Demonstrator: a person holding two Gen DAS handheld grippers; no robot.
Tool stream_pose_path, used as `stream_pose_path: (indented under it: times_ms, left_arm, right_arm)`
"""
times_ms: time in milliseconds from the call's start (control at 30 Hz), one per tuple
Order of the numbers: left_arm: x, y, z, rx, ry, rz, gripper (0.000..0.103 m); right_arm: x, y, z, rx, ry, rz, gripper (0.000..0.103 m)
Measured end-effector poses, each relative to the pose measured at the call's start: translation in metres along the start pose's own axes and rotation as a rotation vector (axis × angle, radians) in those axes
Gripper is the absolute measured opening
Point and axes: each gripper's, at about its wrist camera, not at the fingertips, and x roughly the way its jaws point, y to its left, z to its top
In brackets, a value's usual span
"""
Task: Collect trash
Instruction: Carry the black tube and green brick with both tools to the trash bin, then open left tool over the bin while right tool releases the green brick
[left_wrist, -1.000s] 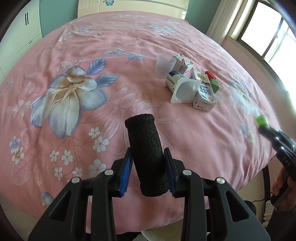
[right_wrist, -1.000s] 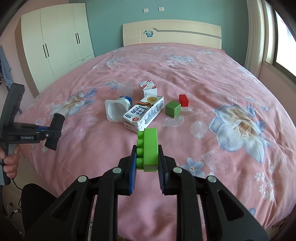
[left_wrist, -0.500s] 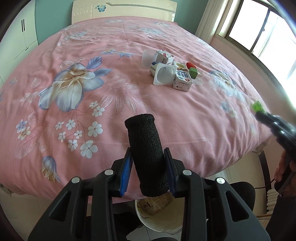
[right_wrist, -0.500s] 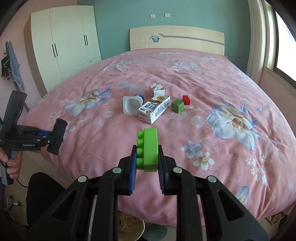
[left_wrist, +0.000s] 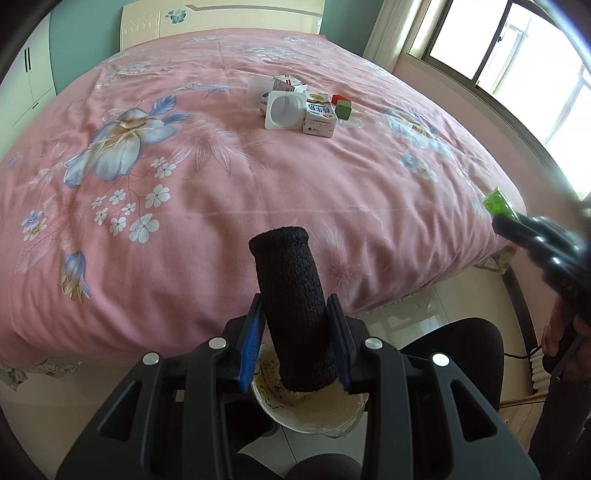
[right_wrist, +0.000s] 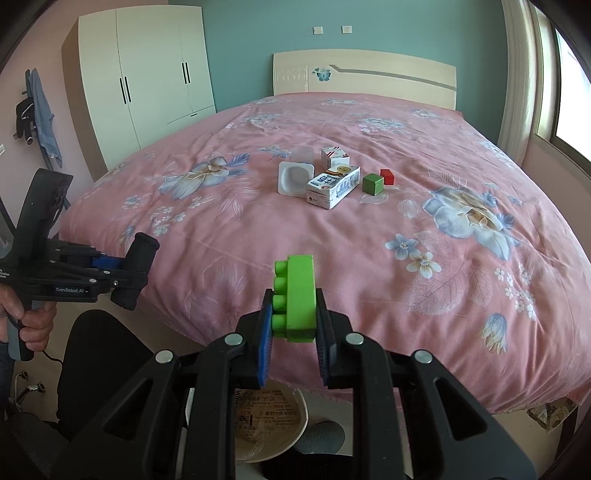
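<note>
Pink bedspread (right_wrist: 369, 236) lay mostly bare below its mid-bed litter; left gripper (left_wrist: 295, 334), marked "GenRobot.AI", clenched a black roll (left_wrist: 291, 306) and right gripper (right_wrist: 293, 321) a green brick (right_wrist: 297, 295), past the foot edge above a paper bucket (left_wrist: 314, 417).

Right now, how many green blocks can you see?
2. A green studded brick is clamped in the right gripper; a green cube sits on the bed beside the red cube. Others may be hidden.

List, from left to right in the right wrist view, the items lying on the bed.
White yogurt cup → milk carton → green cube → red cube.
</note>
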Motion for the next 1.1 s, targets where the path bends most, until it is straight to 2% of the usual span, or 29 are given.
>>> stream_pose_path:
  times_ms: [433,767,1100]
  left_arm:
    - [0.021,-0.020,-0.056,0.036,0.084,-0.046,0.037]
    - [0.066,-0.021,-0.100,-0.005,0.204,-0.074,0.037]
    - [0.127,-0.010,-0.138,-0.052,0.356,-0.081,0.037]
  right_arm:
    - [0.006,0.040,-0.051,-0.027,0.070,0.058,0.021]
    - [0.047,0.066,-0.091,-0.059,0.183,0.084,0.021]
    - [0.104,0.091,-0.128,-0.089,0.327,0.155,0.021]
